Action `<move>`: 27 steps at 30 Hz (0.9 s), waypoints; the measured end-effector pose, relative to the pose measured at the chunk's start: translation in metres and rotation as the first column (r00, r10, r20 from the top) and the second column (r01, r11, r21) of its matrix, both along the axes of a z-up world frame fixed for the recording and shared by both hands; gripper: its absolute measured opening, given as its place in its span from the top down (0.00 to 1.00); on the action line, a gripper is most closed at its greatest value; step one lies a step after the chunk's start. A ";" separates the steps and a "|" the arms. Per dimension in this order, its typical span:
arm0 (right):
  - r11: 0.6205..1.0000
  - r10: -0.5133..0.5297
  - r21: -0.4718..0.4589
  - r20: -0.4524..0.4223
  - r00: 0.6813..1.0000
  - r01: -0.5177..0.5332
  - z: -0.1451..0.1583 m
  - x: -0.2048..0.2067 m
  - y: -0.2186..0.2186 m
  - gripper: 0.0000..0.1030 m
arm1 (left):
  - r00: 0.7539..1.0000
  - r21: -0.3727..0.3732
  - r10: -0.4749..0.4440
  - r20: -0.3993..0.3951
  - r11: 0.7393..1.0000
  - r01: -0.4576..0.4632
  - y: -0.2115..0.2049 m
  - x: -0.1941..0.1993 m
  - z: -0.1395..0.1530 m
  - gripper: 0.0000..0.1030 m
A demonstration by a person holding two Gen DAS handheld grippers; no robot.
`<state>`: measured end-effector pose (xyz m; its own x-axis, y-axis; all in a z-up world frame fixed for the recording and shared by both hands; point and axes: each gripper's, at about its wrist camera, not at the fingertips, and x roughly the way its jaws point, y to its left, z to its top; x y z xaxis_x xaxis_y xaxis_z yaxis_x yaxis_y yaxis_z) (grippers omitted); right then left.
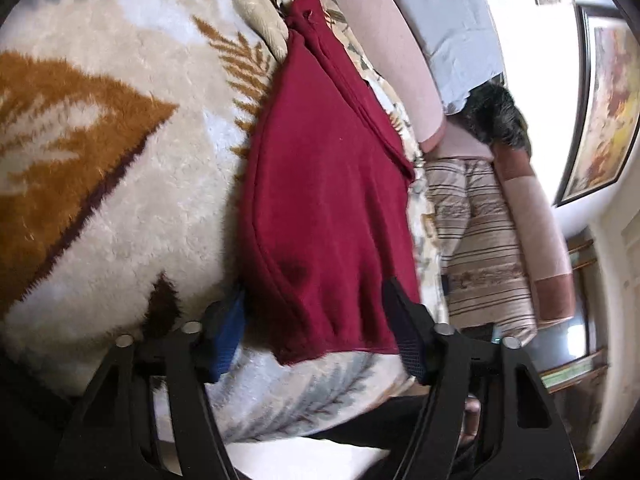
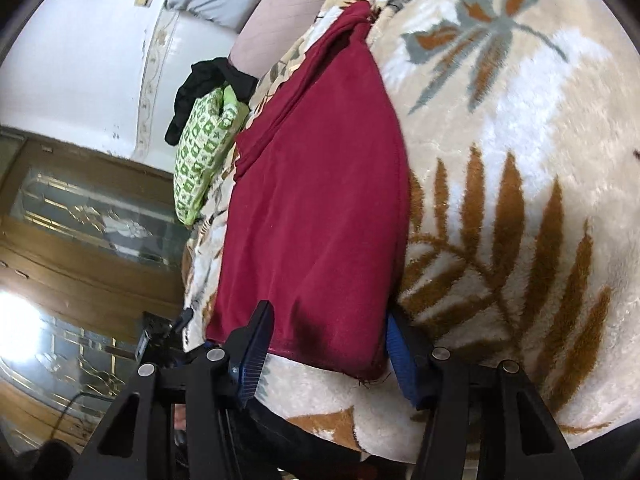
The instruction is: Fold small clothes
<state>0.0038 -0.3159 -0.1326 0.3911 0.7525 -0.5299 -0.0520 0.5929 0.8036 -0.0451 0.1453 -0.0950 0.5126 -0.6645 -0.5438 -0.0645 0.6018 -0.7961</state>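
left wrist view — one red garment point(image 1: 320, 184), one blanket point(image 1: 120, 184).

Both fisheye views bend hard toward dark corners. Daylight blows out the wall point(image 1: 532, 92) – pure white glare – and a glare patch point(image 2: 20, 320) burns low left. The blanket point(image 2: 520, 160) stays evenly lit, edges slightly soft.

no readable text, label, brand or number shows on anything in either view.
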 end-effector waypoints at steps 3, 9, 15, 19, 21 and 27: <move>1.000 -0.003 0.004 -0.007 1.000 0.003 0.001 -0.001 -0.002 0.55 | 1.000 0.107 0.020 -0.014 0.994 -0.018 -0.001 0.000 -0.002 0.85; 0.999 0.025 0.033 0.035 0.999 -0.026 0.013 -0.005 -0.004 0.89 | 0.996 0.191 0.017 0.092 0.981 -0.034 -0.004 -0.010 0.025 0.93; 0.998 -0.004 0.068 0.127 0.992 -0.004 0.035 -0.011 -0.013 0.89 | 0.993 0.171 0.056 0.102 0.983 -0.072 0.002 -0.013 0.025 0.93; 0.999 -0.012 0.041 0.078 0.997 0.009 0.026 -0.013 -0.019 0.90 | 0.994 0.106 0.097 0.039 0.989 -0.101 0.009 -0.009 0.013 0.94; 0.998 -0.028 0.061 0.111 0.993 0.021 0.035 -0.015 -0.024 0.90 | 0.993 0.071 0.116 0.031 0.990 -0.118 0.014 -0.005 0.022 0.94; 0.995 -0.078 0.074 0.228 0.971 0.062 0.088 0.015 -0.033 0.91 | 0.984 -0.008 0.168 0.053 0.986 -0.167 0.013 0.047 0.097 0.94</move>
